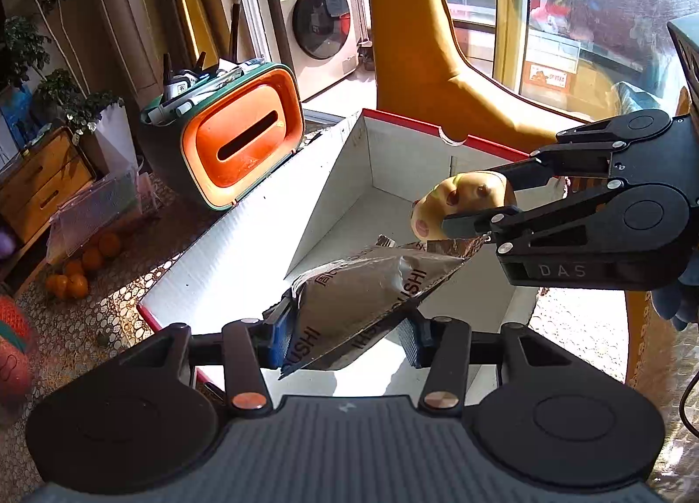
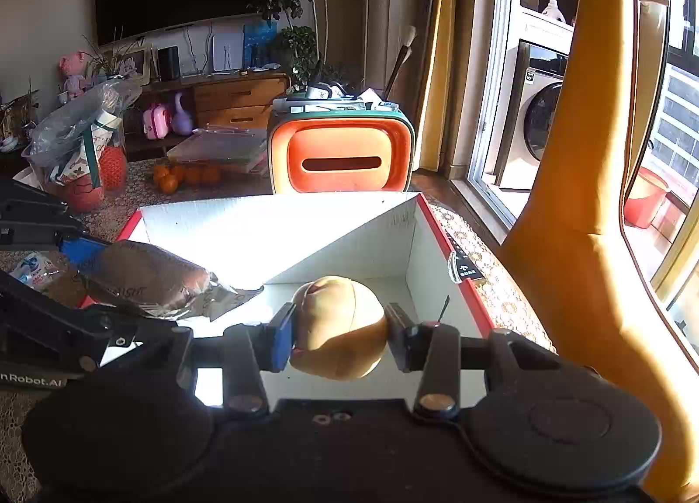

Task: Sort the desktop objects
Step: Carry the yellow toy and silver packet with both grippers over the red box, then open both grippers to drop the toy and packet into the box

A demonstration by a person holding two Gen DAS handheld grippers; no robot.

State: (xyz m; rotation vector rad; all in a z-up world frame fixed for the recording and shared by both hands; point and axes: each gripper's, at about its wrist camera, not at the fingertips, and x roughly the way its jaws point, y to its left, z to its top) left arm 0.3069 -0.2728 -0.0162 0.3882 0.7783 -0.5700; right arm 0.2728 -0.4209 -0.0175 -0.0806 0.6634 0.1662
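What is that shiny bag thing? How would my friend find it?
Find the big white box with red edges on the table. Over its near end, the left gripper pinches a crinkly silver packet with dark letters. The round tan toy beside it is soft and smooth; only the packet shines.

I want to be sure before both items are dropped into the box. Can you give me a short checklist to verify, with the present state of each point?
1. Left gripper grips the silver foil snack packet: ok, the pads press on it.
2. Right gripper grips the tan soft toy with pink spots: ok, clamped from both sides.
3. Both items are over the open white cardboard box with red edges: ok.
4. Box floor free under the items: cannot tell; the items and the glare hide part of it.
5. The two items are apart: cannot tell; in the left wrist view they look very close.
6. The orange and green organiser is clear of the box: ok.
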